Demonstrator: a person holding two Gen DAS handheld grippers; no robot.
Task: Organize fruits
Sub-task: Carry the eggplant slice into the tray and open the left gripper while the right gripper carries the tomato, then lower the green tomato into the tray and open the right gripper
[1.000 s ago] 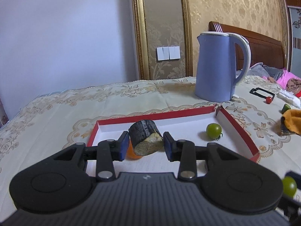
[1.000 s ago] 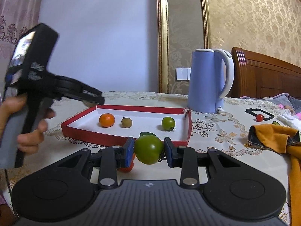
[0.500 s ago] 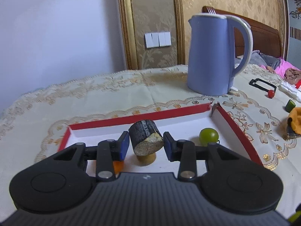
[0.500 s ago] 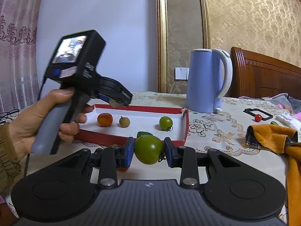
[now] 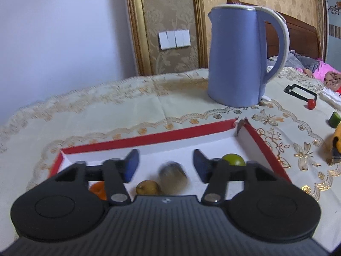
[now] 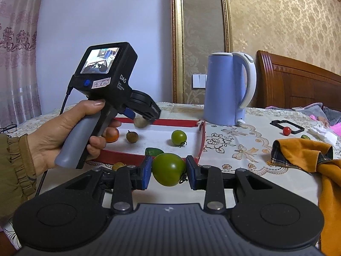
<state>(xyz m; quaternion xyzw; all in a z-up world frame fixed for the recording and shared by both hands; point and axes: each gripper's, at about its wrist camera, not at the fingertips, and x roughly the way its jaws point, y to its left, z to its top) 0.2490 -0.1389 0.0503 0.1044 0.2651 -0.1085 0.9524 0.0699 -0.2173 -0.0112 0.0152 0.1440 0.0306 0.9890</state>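
Observation:
My left gripper (image 5: 165, 163) is open above the red-rimmed white tray (image 5: 149, 137). A dark-skinned fruit piece (image 5: 172, 176) is blurred just below the jaws, free of them; it also shows in the right wrist view (image 6: 140, 122). In the tray lie an orange (image 5: 98, 192), a small brown fruit (image 5: 148, 187) and a green tomato (image 5: 233, 160). My right gripper (image 6: 168, 171) is shut on a large green tomato (image 6: 168, 168), in front of the tray's near wall (image 6: 119, 155).
A blue kettle (image 5: 240, 59) stands behind the tray. To the right lie a black frame (image 6: 286, 125), a cherry tomato (image 6: 286, 130), an orange cloth (image 6: 309, 155) and a green piece (image 5: 334, 119). More fruit (image 6: 153, 151) lies by the tray's near wall.
My left gripper has opened and let go of the dark fruit piece, which is dropping into the tray. The right gripper has stayed put with the green tomato.

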